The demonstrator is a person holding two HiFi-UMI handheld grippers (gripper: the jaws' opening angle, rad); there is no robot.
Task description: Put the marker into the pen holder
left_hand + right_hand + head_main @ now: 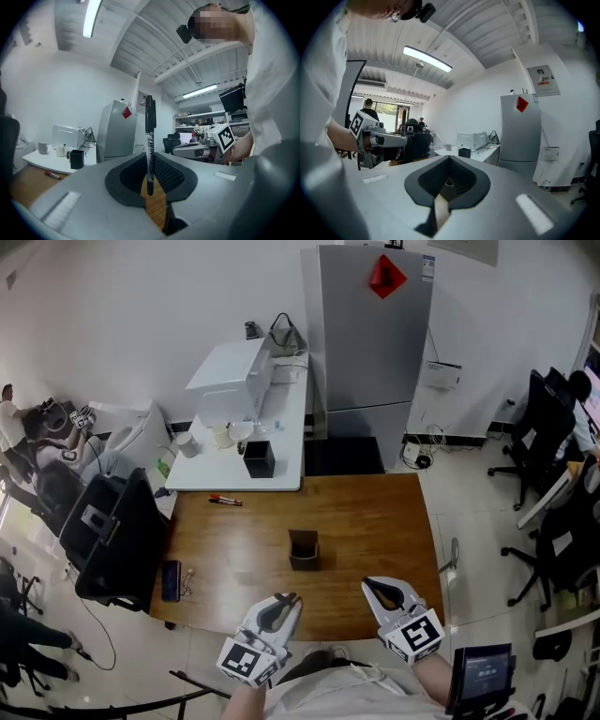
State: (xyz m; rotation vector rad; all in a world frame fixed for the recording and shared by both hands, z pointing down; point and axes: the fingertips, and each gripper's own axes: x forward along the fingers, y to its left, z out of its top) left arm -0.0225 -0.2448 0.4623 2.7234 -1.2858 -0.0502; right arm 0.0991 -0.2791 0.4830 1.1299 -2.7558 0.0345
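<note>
One part of the task is looking done already: the left gripper [150, 190] is holding the slim black marker with white print [150, 140]. Its jaws are pressing on the lower part of the barrel, with only a narrow gap between them, and the marker is standing upright. This gripper is hovering over the near edge of the brown wooden table [375, 512], a little left of its middle.

The small dark square pen holder [303, 549] is standing near the middle of the table, well apart from the marker, and nothing is sticking out of it. The right gripper [447, 182] is hanging over the near edge too, more to the right. Its jaws are almost together and are carrying nothing.

In my judgement, what is left is bringing the marker above the holder, lowering it in and letting it go. A red-and-black pen [225, 501] is lying untouched near the far left corner.
</note>
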